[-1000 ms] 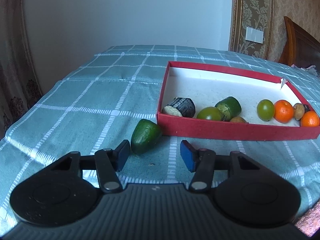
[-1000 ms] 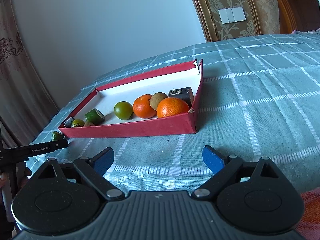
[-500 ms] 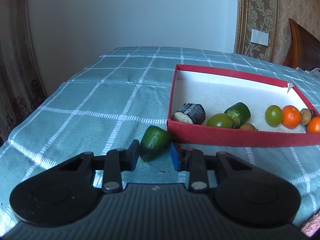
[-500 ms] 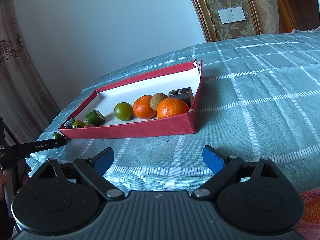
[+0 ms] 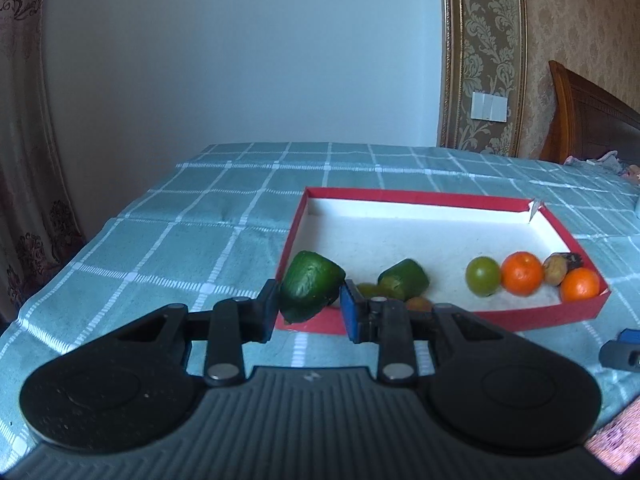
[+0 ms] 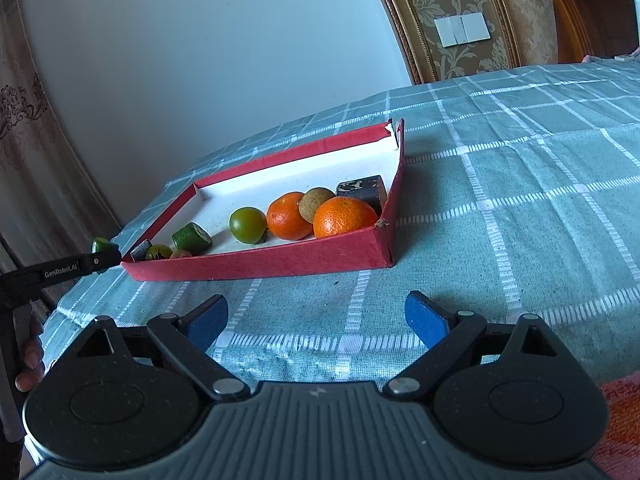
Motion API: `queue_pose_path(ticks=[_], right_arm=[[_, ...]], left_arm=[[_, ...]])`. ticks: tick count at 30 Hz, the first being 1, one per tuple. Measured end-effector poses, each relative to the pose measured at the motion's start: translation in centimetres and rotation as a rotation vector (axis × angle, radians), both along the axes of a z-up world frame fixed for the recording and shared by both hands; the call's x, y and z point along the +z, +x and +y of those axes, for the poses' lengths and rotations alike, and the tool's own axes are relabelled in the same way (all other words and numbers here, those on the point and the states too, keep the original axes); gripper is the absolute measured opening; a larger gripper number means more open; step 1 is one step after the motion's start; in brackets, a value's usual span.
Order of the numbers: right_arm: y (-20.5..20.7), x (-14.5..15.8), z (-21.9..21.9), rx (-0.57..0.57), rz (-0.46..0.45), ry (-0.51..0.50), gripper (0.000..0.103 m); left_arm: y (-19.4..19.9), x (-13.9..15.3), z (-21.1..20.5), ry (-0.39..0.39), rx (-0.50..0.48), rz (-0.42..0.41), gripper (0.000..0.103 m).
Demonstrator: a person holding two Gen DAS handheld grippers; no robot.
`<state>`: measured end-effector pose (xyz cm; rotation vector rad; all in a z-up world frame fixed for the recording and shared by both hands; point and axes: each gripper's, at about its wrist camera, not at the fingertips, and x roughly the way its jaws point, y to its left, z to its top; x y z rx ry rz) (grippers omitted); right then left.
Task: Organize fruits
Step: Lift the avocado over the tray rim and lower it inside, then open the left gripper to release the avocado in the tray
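Observation:
My left gripper [image 5: 310,306] is shut on a dark green cucumber piece [image 5: 310,290] and holds it above the cloth, at the near left corner of the red box [image 5: 520,318]. The box holds another green piece [image 5: 404,280], a green round fruit [image 5: 483,275], two oranges [image 5: 522,273], a brown fruit [image 5: 554,269] and more. In the right wrist view the held piece [image 6: 100,245] shows at the left gripper's tip, left of the box [image 6: 280,258]. My right gripper [image 6: 316,320] is open and empty over the cloth in front of the box.
The table wears a teal checked cloth [image 5: 180,240]. The box's far half is bare white floor [image 5: 420,224]. The right gripper's tip [image 5: 620,350] shows at the right edge of the left wrist view. A wall stands behind the table.
My left gripper closed on the green cucumber piece and lifted it off the cloth, up to the box's near left corner. The right gripper has stayed still and open.

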<state>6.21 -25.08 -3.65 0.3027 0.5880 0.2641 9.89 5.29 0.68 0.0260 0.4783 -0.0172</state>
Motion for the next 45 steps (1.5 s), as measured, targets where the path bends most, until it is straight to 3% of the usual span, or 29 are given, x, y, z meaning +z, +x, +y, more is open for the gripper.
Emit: queue_pose_path(ticks=[6, 18, 31, 34, 37, 38, 45], right_arm=[[0.0, 0.0, -0.3, 0.000, -0.002, 0.017, 0.096], [-0.1, -0.2, -0.6, -0.001, -0.006, 0.043, 0.096], [-0.1, -0.2, -0.6, -0.002, -0.006, 0.042, 0.096], [0.0, -0.1, -0.4, -0.001, -0.004, 0.031, 0.096], [0.1, -0.1, -0.2, 0.000, -0.002, 0.018, 0.096], [0.1, -0.1, -0.2, 0.001, -0.002, 0.018, 0.096], [0.0, 0.0, -0.3, 0.001, -0.001, 0.020, 0.096]], left_arm=[[2.0, 0.2, -2.8, 0.019, -0.025, 0.001, 0.030], [6.4, -1.0, -4.4, 0.014, 0.054, 0.059, 0.029], [6.8, -1.7, -4.2, 0.019, 0.065, 0.061, 0.032], [6.1, -1.4, -4.4, 0.016, 0.047, 0.057, 0.042], [4.3, -0.7, -5.1, 0.034, 0.066, 0.018, 0.087], [3.5, -0.4, -5.3, 0.048, 0.071, -0.010, 0.093], [-1.5, 0.5, -6.6, 0.053, 0.029, -0.051, 0.103]])
